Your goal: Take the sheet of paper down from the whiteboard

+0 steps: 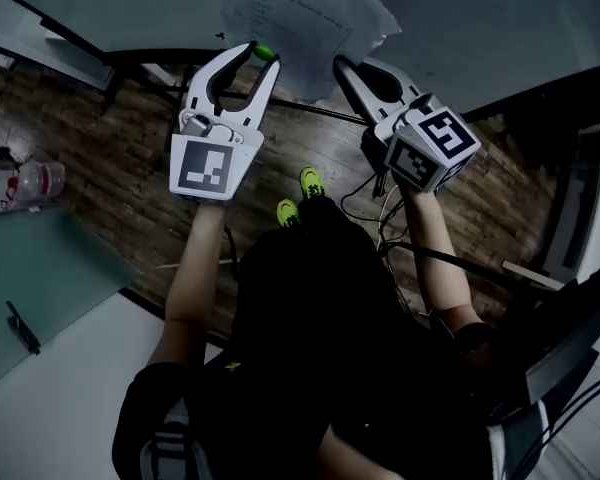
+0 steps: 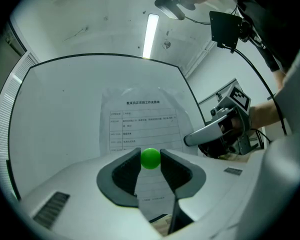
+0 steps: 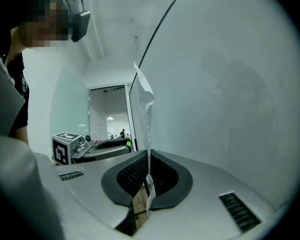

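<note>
A plastic bottle (image 1: 42, 180) lies off to the left, and cables (image 1: 365, 193) trail over the plank floor (image 1: 110, 138) below the whiteboard (image 2: 65, 114). The sheet of paper (image 2: 142, 119), white and creased, is against the board, its right edge pinched between the right gripper's (image 3: 147, 159) closed jaws. The left gripper (image 1: 261, 58) clamps a green ball (image 2: 150, 158) in front of the sheet. The printed table is too small to read

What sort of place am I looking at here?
Probably an office or meeting room: there is a large whiteboard with a printed sheet of paper in front of it, a strip light on the ceiling, and wood-look flooring.
</note>
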`<act>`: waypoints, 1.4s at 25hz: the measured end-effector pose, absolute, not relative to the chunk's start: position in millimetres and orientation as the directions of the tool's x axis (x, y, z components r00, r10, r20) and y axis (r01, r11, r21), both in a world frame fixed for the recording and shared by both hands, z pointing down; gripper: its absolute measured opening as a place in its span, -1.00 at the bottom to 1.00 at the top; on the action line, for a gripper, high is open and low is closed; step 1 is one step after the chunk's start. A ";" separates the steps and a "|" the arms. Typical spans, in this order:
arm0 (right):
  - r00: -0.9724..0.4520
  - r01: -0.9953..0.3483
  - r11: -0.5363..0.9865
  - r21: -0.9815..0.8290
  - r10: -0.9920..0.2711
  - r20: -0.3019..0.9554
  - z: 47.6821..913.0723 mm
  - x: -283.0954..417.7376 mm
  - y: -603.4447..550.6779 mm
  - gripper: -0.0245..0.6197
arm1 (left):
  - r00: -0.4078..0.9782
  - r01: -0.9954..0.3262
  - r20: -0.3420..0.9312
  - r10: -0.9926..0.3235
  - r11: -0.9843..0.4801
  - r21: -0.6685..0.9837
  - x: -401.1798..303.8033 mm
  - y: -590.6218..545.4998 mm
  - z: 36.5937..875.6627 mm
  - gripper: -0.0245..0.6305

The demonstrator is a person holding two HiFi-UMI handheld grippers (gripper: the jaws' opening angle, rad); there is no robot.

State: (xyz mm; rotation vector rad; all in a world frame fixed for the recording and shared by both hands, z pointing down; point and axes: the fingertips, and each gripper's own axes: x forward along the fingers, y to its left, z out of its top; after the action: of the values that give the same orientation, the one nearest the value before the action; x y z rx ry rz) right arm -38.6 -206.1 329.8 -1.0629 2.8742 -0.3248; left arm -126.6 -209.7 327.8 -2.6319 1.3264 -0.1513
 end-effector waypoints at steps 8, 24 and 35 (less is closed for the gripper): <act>-0.778 -0.617 0.752 -0.229 -0.627 0.038 333.5 -40.0 -198.2 -0.83 | 0.577 -0.800 0.003 -0.817 -0.565 -0.203 -126.9 -209.6 326.8 -0.48; -0.854 -0.512 0.827 -0.231 -0.519 0.034 349.5 37.4 -118.4 -0.83 | 0.510 -0.837 0.010 -0.860 -0.499 -0.225 -46.6 -130.2 340.5 -0.48; -0.874 -0.474 0.854 -0.214 -0.486 -0.001 351.8 82.2 -69.6 -0.83 | 0.482 -0.855 0.000 -0.876 -0.470 -0.221 -8.3 -77.0 345.7 -0.48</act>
State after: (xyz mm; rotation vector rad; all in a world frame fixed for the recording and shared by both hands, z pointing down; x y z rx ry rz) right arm 82.2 -69.6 351.8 -0.7701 2.9719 -0.3214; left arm -8.3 -77.0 345.7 -2.5349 1.4992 -0.1674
